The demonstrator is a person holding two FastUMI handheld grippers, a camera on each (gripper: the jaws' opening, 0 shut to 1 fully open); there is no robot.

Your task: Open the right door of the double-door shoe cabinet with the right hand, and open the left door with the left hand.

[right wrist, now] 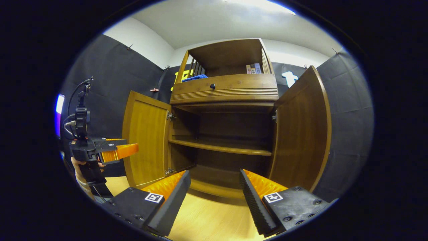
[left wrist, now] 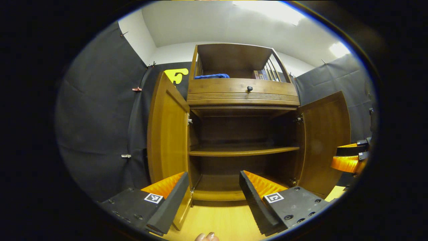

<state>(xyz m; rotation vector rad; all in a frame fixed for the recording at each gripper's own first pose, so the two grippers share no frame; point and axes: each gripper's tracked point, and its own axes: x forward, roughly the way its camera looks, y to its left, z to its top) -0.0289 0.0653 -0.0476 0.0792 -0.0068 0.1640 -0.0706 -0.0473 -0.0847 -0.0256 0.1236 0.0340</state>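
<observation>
Shoe cabinet (right wrist: 227,134) stood ahead, left door (right wrist: 145,140) and right door (right wrist: 301,130) both swung wide, so left gripper (left wrist: 214,197) and right gripper (right wrist: 214,197) hung back, spread apart, holding nothing.

Small upright items (left wrist: 261,74) on the cabinet's top shelf too small to identify, partly screened by the side rails (left wrist: 273,70). Blue cloth (left wrist: 211,76) half hidden behind the drawer front (left wrist: 242,88). Right claw (left wrist: 349,157) cut off at the left gripper view's edge, and the hand (right wrist: 80,169) under the left claw (right wrist: 118,152) mostly covered by its body.
</observation>
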